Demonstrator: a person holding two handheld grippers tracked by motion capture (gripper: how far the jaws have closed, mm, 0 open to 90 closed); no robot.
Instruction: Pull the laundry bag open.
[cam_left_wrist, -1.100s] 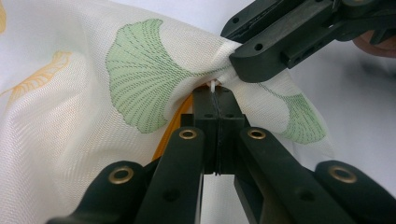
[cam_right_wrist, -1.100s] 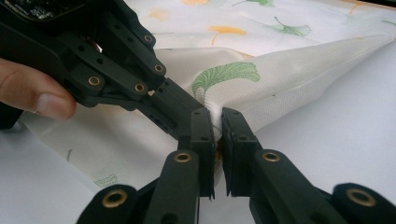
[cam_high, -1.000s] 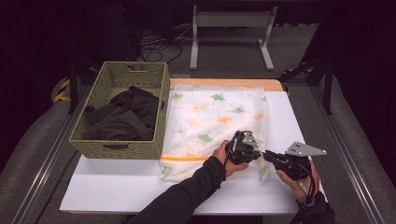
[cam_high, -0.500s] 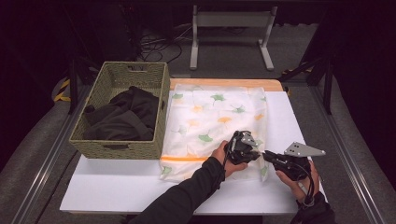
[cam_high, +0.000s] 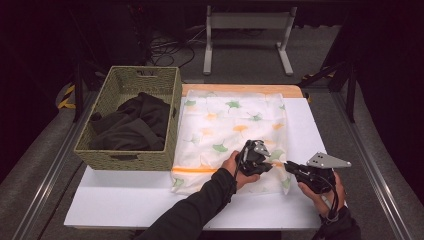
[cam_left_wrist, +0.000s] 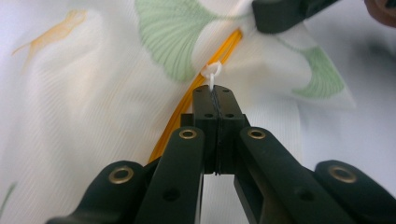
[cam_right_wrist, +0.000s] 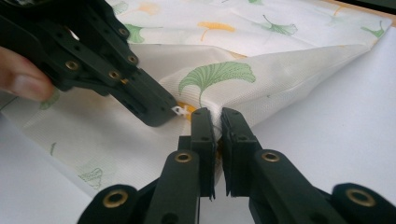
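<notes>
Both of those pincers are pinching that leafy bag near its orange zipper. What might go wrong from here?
The left gripper holds just the small white zipper pull, which might slip out or snap under a hard tug. The right gripper pinches a small fold of the bag beside the orange zipper; it could slip loose.

Dark clothes (cam_high: 131, 125) partly hidden inside basket (cam_high: 125, 159), metal stand (cam_high: 247, 30) cut off at top edge

Crowded at near right of cloth, open elsewhere.
Left gripper (cam_high: 267, 162) and right gripper (cam_high: 290, 167) nearly tip to tip on leaf-print bag (cam_high: 225, 125); wicker basket (cam_high: 125, 155) walls off left; bare white tabletop (cam_high: 125, 200) free in front.
</notes>
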